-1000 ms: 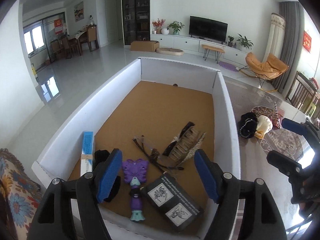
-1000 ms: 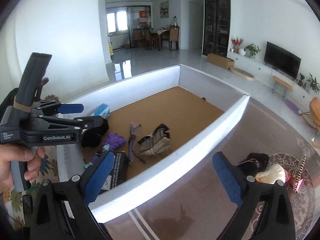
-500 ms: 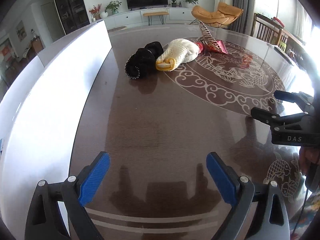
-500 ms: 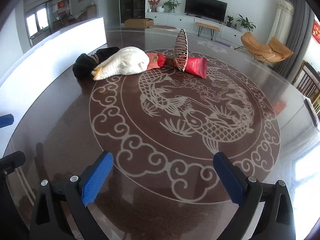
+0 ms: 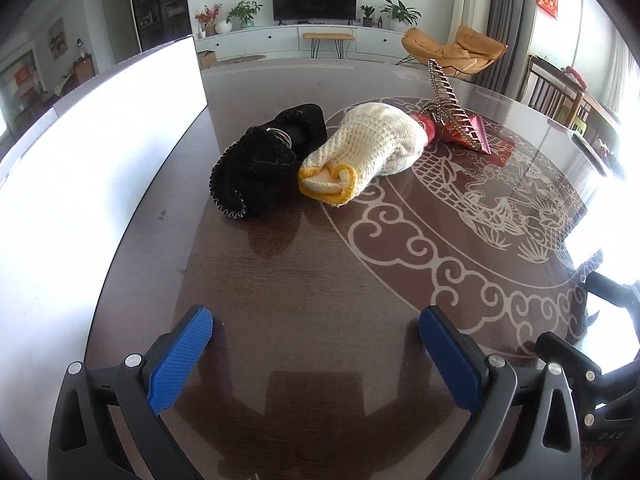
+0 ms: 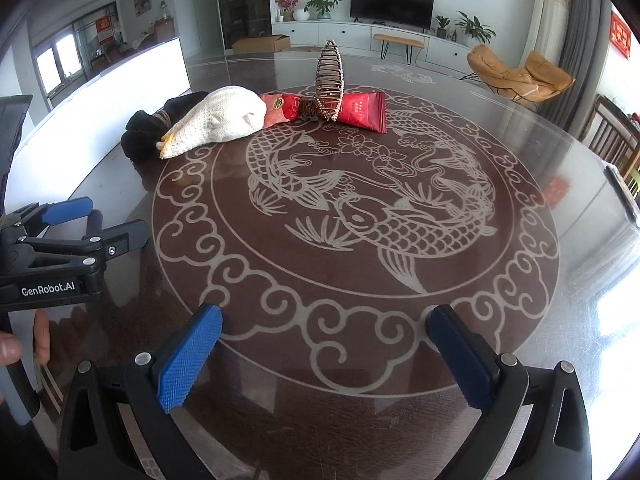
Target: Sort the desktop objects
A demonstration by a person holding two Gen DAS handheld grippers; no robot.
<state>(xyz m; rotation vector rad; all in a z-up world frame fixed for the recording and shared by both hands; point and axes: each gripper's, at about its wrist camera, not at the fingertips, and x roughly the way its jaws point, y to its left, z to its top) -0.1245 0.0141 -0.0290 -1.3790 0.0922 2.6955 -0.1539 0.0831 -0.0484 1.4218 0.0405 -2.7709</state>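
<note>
The left gripper (image 5: 316, 330), whose jaws have just been opening, and the right gripper (image 6: 324, 330) are both seen spread wide over the dark table (image 6: 520, 320), nothing between them. A black knitted item (image 5: 256, 168), cream glove (image 5: 368, 148), red packets (image 6: 360, 110) and beaded hair clip (image 6: 330, 80) lie clustered beside the white box wall (image 5: 100, 152). The packets are half hidden in the left view, and the black item's nature cannot be made out.

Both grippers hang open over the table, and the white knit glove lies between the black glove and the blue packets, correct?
Not quite: the packets are red, as the right wrist view shows. The white knit glove does lie between them and the black glove, with the left gripper and right gripper open.
</note>
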